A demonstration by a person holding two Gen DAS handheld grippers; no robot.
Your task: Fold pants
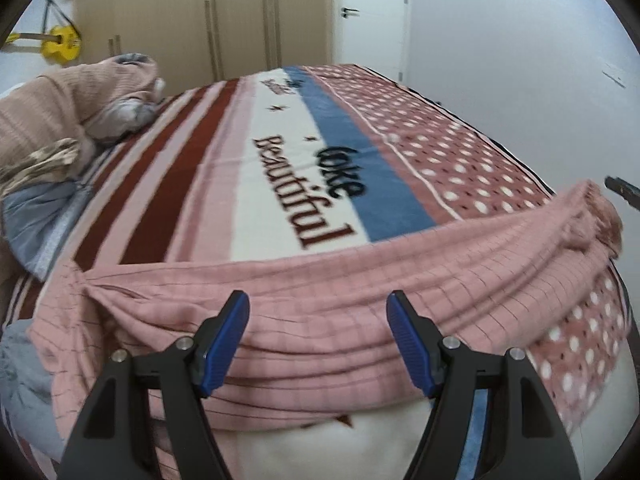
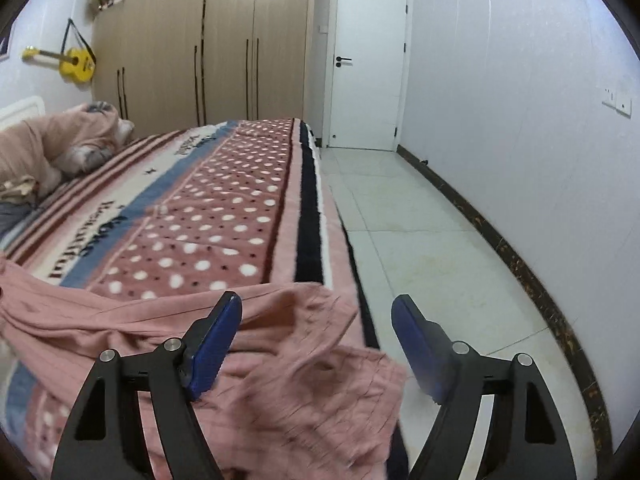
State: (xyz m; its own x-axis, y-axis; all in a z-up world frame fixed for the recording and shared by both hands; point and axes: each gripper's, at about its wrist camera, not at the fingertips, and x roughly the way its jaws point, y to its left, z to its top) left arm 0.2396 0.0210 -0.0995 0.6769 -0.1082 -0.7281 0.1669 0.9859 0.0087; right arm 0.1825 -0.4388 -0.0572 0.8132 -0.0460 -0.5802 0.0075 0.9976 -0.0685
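pants [image 1: 340, 304] overhang bed edge [image 2: 320, 216] (bare floor beside) | left tongs [image 1: 318, 308], right tongs [image 2: 316, 312] agape, empty

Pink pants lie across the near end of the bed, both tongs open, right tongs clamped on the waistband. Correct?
Not quite. The right tongs are open like the left tongs and clamp nothing; the right wrist view shows the pants lying loose beneath them. They do lie across the bed's near end.

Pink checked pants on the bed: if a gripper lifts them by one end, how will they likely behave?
The pink checked pants already lie in soft ridges, so they would probably droop and trail. One end overhangs the blanket, so a push might slide them off.
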